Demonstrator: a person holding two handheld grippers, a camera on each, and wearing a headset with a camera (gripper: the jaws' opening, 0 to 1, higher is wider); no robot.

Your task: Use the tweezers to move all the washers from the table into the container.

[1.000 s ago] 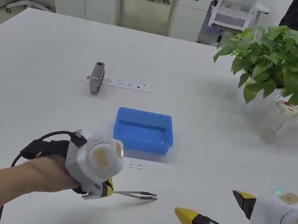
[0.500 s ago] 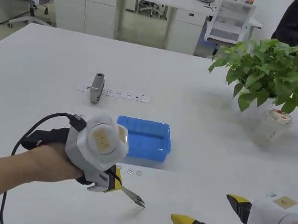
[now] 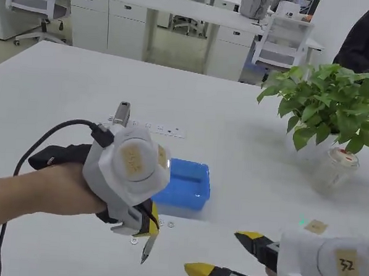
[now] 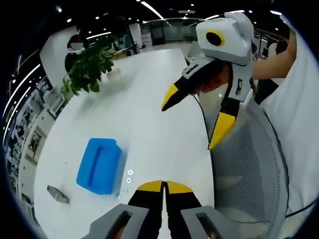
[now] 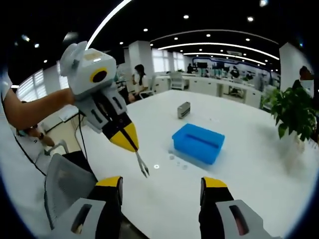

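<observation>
Steel tweezers are clamped between the closed jaws of the left hand-held gripper. Their tips point down at the white bench and hang clear of its surface. The right hand-held gripper hangs toward the near edge of the bench, jaws spread wide, nothing between them.

Step in hand, as judged: approach for a washer pick. No washer can be made out inside the blue container, so the task appears to be near its start.

Location of parts:
- The container sits mid-bench, away from every edge.
- Two washers lie side by side on the bench, just beside the container wall that faces the near edge.
- A third washer lies apart from that pair, closer to the near edge and just beside the tweezers tips, slightly to their left.
- The right gripper view suggests a fourth washer, but the parts are too small to count with confidence.

Recommended procedure:
1. Take the third washer first, as it lies nearest the tips.
2. Bring the tips in at a shallow tilt so that they straddle the rim. A flat washer on a smooth bench is likely to skid if pressed from above.
3. Tighten the jaws only once the rim is between the tips.
4. Lift straight up, carry over the container wall, and release low inside to limit bounce.
</observation>
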